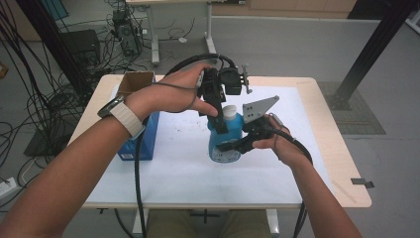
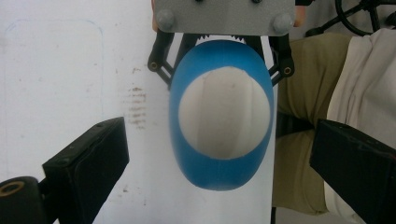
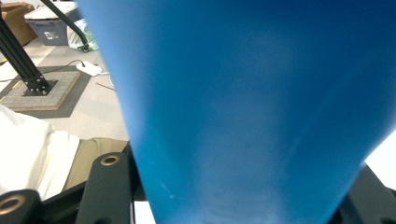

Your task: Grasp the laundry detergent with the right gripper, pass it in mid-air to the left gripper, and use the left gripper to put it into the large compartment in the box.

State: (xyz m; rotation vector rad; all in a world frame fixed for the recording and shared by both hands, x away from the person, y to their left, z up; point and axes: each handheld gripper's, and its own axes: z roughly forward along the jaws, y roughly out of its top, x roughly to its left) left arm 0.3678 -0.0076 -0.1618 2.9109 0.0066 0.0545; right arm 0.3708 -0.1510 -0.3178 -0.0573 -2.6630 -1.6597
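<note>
A blue bottle (image 1: 233, 126) with a white cap (image 1: 229, 113) stands upright on the white mat. My right gripper (image 1: 233, 144) comes in from the right and is shut on the bottle's body; in the right gripper view the blue wall (image 3: 243, 116) sits tight between both jaws. My left gripper (image 1: 222, 124) hangs over the bottle and points down. In the left gripper view the cap (image 2: 224, 112) lies between the two jaws, which stand wide apart and clear of it. The right gripper's grey plate (image 2: 224, 16) shows beyond the bottle (image 2: 219, 172).
A blue box (image 1: 143, 141) with an open brown top stands on the left of the table, beside my left forearm. The white mat (image 1: 173, 168) covers most of the wooden tabletop (image 1: 341, 163). Cables and black frame posts surround the table on the floor.
</note>
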